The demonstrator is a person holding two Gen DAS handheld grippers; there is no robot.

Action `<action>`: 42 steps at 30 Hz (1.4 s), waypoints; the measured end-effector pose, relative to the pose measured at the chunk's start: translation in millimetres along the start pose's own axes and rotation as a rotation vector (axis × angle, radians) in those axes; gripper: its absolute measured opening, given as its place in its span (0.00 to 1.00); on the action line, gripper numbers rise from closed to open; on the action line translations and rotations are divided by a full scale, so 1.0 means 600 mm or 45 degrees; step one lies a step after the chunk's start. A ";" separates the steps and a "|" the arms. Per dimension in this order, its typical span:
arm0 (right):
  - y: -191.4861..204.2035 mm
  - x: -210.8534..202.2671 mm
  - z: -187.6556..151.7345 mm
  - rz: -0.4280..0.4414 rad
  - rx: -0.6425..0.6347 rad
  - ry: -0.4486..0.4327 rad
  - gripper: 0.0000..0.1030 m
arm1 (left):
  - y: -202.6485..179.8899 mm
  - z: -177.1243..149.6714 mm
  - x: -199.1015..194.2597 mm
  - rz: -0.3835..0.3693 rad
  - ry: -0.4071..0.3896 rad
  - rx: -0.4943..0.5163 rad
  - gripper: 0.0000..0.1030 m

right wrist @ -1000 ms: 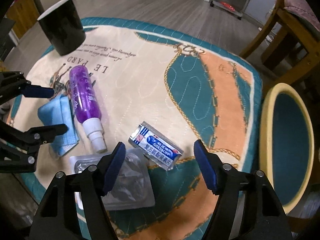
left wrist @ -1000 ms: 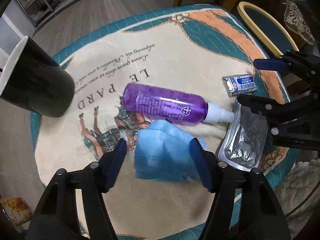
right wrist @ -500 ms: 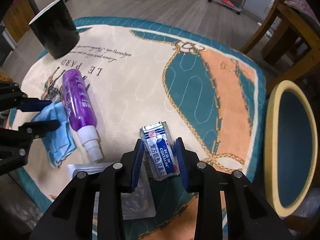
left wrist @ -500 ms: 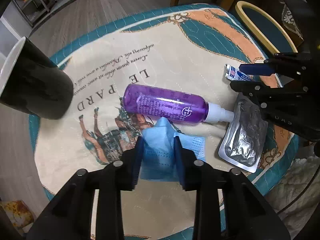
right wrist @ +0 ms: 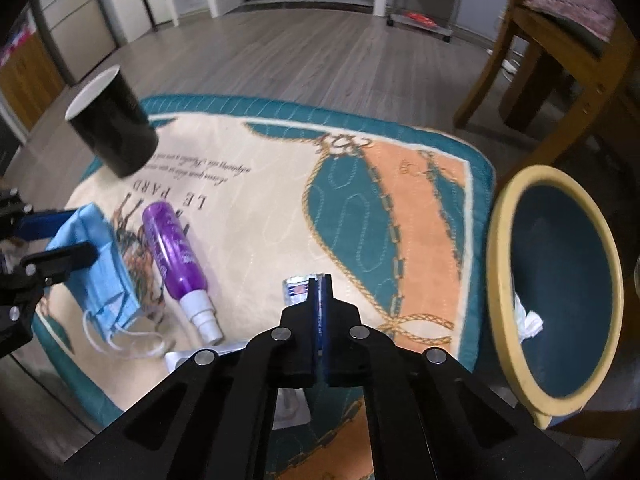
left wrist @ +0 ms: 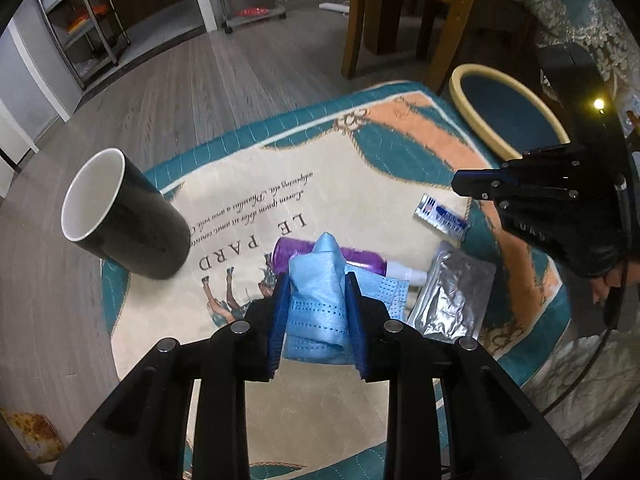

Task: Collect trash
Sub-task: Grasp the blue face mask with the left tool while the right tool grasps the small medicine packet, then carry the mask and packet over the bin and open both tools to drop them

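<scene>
My left gripper is shut on a crumpled blue face mask and holds it lifted; the mask also shows at the left of the right wrist view. My right gripper is shut, and a small blue-and-white packet shows just beyond its tips. In the left wrist view that packet lies flat on the cloth below the right gripper. A silver foil pouch lies to the right of the mask. A round bin with a yellow rim stands at the right.
A purple spray bottle lies on the patterned cloth. A black paper cup stands at the far left of the cloth. A wooden chair stands behind the bin. White crumpled paper lies inside the bin.
Both grippers closed from wide open. The left one gripped the blue mask and lifted it. The right one closed fully and rose, with the packet still on the cloth.
</scene>
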State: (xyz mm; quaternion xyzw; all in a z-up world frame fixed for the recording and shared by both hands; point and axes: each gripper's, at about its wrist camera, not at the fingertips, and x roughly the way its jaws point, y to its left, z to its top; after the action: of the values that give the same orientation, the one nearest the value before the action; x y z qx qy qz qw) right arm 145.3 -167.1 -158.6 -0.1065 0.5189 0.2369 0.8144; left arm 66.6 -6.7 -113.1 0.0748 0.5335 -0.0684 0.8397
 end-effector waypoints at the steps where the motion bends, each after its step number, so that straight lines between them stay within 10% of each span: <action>1: -0.006 -0.003 0.000 0.005 0.022 -0.005 0.01 | -0.002 0.001 -0.001 -0.001 -0.003 0.000 0.26; 7: -0.017 0.006 -0.009 0.036 0.067 0.017 0.02 | -0.002 -0.001 -0.002 -0.009 -0.008 0.009 0.26; 12: 0.008 0.036 -0.019 0.020 0.009 0.079 0.38 | -0.007 0.006 -0.004 -0.028 -0.035 0.011 0.26; 26: 0.016 0.074 -0.017 0.008 -0.044 0.167 0.31 | -0.007 0.027 0.005 -0.065 -0.057 0.005 0.26; 42: -0.132 -0.128 0.025 0.055 0.277 -0.169 0.31 | -0.063 0.100 -0.042 -0.143 -0.272 0.001 0.26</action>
State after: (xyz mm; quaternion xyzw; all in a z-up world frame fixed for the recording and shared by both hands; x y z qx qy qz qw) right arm 169.7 -250.5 -89.1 0.0094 0.4888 0.2032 0.8484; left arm 102.0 -54.9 -67.2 0.0373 0.4443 -0.1232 0.8866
